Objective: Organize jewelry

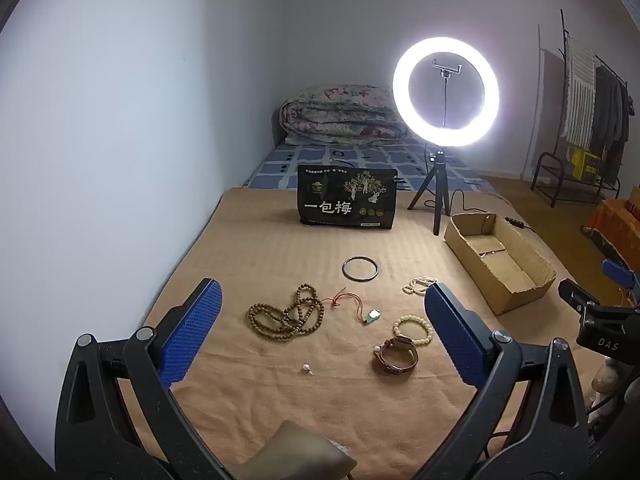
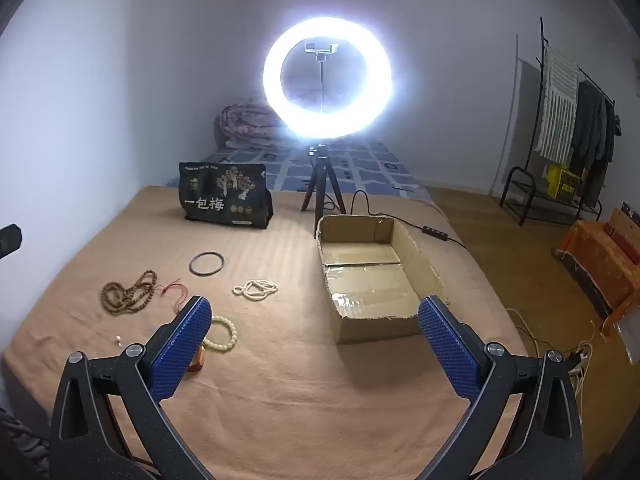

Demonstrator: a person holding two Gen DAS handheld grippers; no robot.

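Jewelry lies on a tan blanket (image 1: 280,240): a brown bead necklace (image 1: 286,314), a red-cord pendant (image 1: 370,315), a dark bangle (image 1: 360,268), a white pearl string (image 1: 416,285), a pale bead bracelet (image 1: 414,330), a brown leather watch (image 1: 396,354) and a small pearl (image 1: 307,368). An open, empty cardboard box (image 2: 376,276) sits to the right. My left gripper (image 1: 320,328) is open above the jewelry. My right gripper (image 2: 316,336) is open and empty, hovering in front of the box; the bead bracelet (image 2: 222,334) lies by its left finger.
A black snack bag (image 1: 347,202) stands at the back of the blanket. A lit ring light on a tripod (image 1: 445,92) stands behind the box, its cable (image 2: 436,234) trailing right. A folded quilt (image 1: 340,116) lies further back. A clothes rack (image 2: 560,128) stands at right.
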